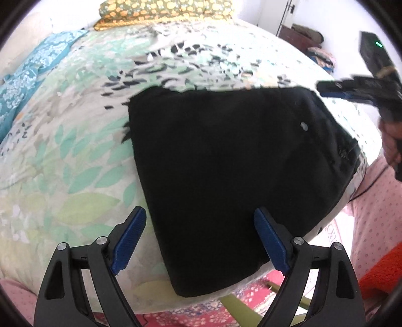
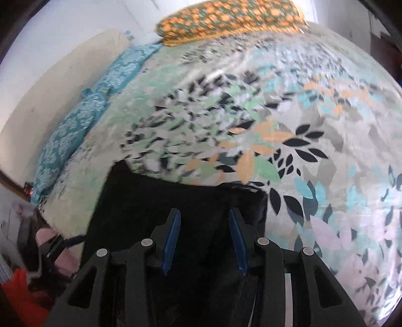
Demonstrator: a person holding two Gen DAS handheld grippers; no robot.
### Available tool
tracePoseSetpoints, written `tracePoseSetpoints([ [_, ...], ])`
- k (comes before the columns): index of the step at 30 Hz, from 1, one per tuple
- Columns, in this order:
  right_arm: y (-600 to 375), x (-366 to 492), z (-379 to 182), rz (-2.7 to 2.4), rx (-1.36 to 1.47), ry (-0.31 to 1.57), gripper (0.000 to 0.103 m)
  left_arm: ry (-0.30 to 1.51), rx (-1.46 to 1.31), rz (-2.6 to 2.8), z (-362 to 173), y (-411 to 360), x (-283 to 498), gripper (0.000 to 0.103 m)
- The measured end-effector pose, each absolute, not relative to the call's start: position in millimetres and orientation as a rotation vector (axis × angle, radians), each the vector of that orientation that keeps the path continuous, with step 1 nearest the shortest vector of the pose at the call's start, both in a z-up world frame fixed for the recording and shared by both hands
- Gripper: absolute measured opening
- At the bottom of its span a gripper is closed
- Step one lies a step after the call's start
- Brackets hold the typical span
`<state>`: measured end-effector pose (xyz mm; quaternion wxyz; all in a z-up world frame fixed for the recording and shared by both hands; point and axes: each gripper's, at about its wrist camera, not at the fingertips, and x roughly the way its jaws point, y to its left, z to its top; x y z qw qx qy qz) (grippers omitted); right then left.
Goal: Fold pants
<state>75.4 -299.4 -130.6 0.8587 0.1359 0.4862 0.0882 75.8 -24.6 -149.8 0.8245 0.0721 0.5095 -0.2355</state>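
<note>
A bed (image 1: 75,156) with a leaf-printed cover fills both views, a patterned orange-and-green pillow (image 1: 165,10) at its far end and a blue patterned cloth (image 1: 27,75) along the left side. Near the bed's near edge lie the black pants (image 1: 226,171), already brought into a compact, roughly square bundle with fairly even edges (a small pale button shows toward the right side). The folding looks close to finished; at most a final smoothing or one more fold seems left, judging by the tidy shape. The left gripper (image 1: 200,239) hangs over the bundle's near-left corner with its jaws spread wide, gripping nothing. The right gripper (image 2: 204,241) hovers over the pants' far right part, jaws partly apart and empty.
</note>
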Motion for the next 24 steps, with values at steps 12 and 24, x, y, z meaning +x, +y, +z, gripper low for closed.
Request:
tracePoseSetpoints([
  [12, -233.7, -16.2, -159.8, 0.194, 0.109, 1.157, 0.043, 1.064, 0.118, -0.445, -144.6, -12.5, 81.5, 0.089],
  [24, -244.1, -17.7, -175.6, 0.233, 0.190, 1.221, 0.057, 1.102, 0.199, -0.424, -151.9, -25.3, 74.3, 0.090],
])
